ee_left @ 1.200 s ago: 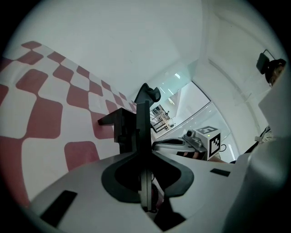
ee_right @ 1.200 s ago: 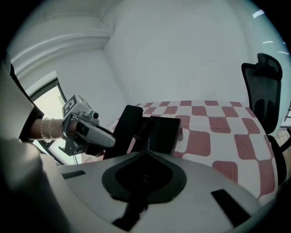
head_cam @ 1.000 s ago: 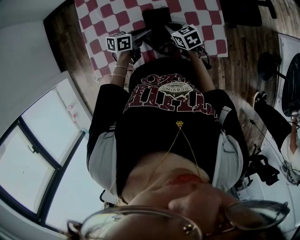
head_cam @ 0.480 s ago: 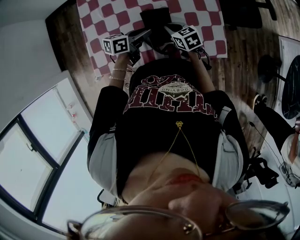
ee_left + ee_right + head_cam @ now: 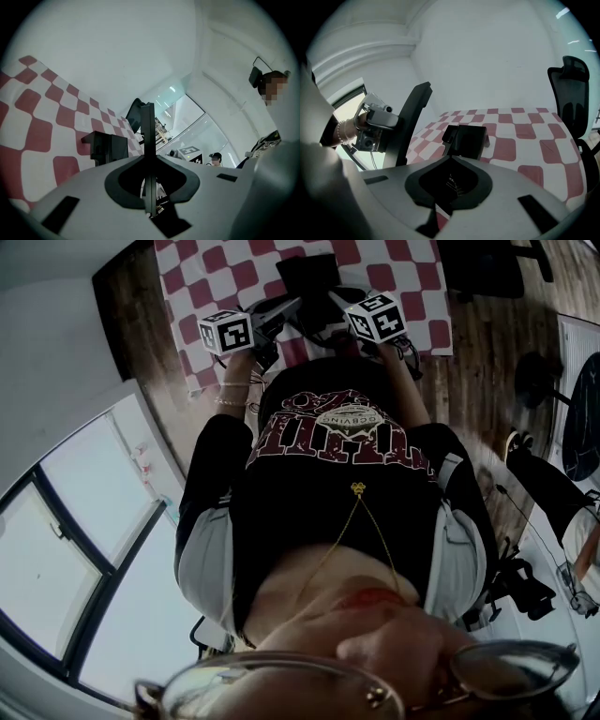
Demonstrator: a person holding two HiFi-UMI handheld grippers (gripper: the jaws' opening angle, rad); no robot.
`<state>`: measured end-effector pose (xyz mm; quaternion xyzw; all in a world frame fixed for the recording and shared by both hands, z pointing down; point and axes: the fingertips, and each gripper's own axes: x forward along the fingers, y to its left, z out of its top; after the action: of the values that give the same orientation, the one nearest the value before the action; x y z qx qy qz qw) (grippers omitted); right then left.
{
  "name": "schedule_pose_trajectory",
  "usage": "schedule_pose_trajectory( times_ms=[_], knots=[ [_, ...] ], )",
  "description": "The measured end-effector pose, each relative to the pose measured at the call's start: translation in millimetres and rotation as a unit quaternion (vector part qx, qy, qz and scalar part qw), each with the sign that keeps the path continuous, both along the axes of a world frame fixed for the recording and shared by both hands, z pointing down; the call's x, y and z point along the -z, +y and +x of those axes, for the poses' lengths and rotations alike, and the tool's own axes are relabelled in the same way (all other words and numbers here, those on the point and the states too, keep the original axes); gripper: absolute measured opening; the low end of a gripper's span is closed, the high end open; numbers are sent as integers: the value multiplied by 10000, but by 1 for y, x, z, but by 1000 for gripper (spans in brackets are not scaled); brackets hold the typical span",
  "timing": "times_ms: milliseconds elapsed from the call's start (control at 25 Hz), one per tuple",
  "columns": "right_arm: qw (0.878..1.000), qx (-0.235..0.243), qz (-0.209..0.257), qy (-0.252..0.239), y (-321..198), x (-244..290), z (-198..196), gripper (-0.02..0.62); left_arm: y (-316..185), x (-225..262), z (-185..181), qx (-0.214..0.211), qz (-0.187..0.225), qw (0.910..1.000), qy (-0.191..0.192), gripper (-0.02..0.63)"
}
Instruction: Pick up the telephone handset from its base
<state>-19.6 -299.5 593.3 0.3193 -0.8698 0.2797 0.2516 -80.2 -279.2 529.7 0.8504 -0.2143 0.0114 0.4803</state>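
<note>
Slim black telephone handset (image 5: 148,133) stands upright, long axis vertical, clamped about mid-length in our left gripper (image 5: 149,161), whose jaws are part closed on it. Its boxy black base (image 5: 468,140) lies apart on the red-and-white checked cloth (image 5: 525,140); we see free room above. We judge our right gripper (image 5: 449,183) empty; its jaws don't show.

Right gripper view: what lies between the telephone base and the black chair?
Only bare red-and-white checked cloth, between telephone base and chair; the right gripper view shows it.
</note>
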Motion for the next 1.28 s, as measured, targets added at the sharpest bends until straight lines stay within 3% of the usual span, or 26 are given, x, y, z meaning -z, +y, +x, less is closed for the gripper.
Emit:
schedule_pose_trajectory(
  times_ms=[1280],
  knots=[
    [9991, 202, 309, -219, 15, 22, -12, 20, 35, 93, -20, 465, 850, 9943, 455, 74]
  ],
)
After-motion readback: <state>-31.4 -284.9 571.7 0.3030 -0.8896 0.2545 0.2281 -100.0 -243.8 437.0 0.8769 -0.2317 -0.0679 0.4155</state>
